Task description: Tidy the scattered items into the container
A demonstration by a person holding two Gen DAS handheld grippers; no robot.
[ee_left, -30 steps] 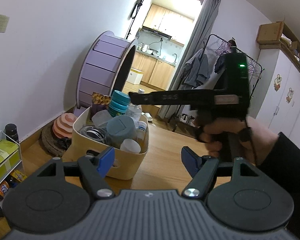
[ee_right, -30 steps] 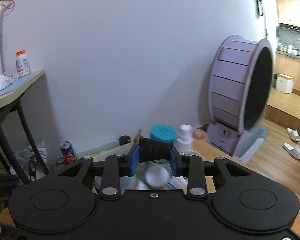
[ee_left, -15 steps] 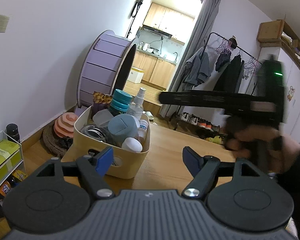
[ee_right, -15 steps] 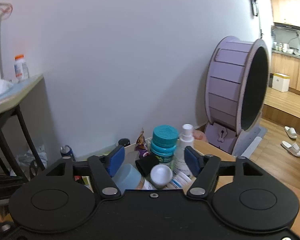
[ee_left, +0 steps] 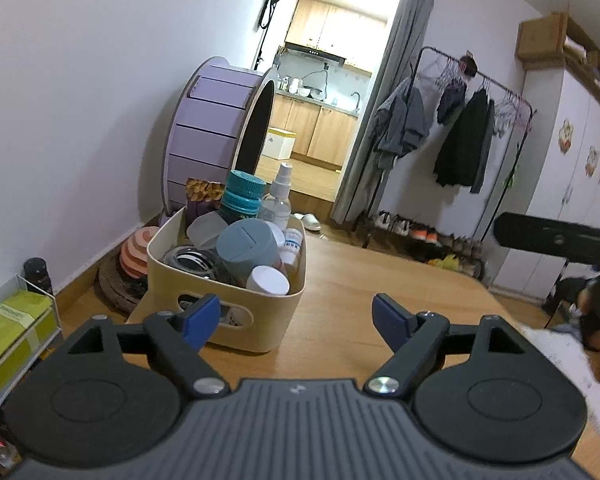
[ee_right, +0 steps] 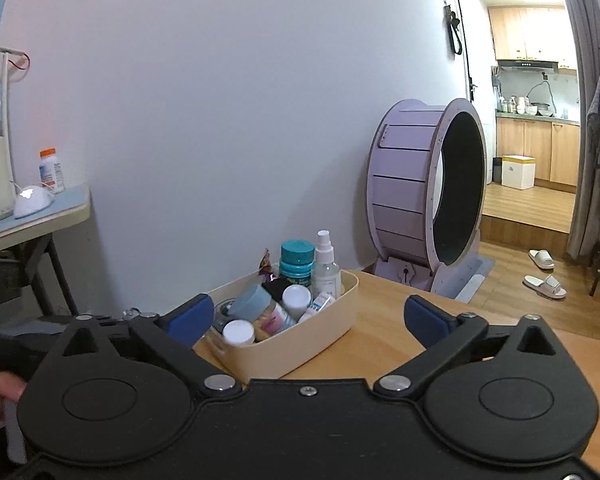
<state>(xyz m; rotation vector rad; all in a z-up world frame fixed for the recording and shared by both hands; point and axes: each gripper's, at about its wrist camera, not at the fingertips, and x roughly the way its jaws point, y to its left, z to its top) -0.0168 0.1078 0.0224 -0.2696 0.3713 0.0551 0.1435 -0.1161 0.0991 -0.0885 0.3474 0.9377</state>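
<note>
A cream bin [ee_left: 260, 322] [ee_right: 300, 350] stands on the wooden table [ee_left: 348, 280], packed with several items: a teal-capped jar [ee_left: 242, 196] [ee_right: 297, 262], a clear spray bottle [ee_left: 278, 200] [ee_right: 325, 268], a grey-lidded tub [ee_left: 246, 244], white-capped bottles [ee_left: 268, 280] [ee_right: 239, 332] and a small black object [ee_right: 278, 288]. My left gripper [ee_left: 296, 316] is open, just in front of the bin's near wall, nothing between its blue pads. My right gripper [ee_right: 308, 316] is open and empty, held back above the table to the right of the bin.
A purple running wheel [ee_left: 220, 136] [ee_right: 428, 200] stands behind the table. A wire rack with yellow boxes [ee_left: 16, 328] sits at the left edge. A clothes rail [ee_left: 460, 132] and shoes lie beyond. A side table with a bottle [ee_right: 52, 170] is at far left.
The right gripper opened, let the black object drop into the bin, and pulled back to the right and away. The left gripper stayed open and nearly still.
</note>
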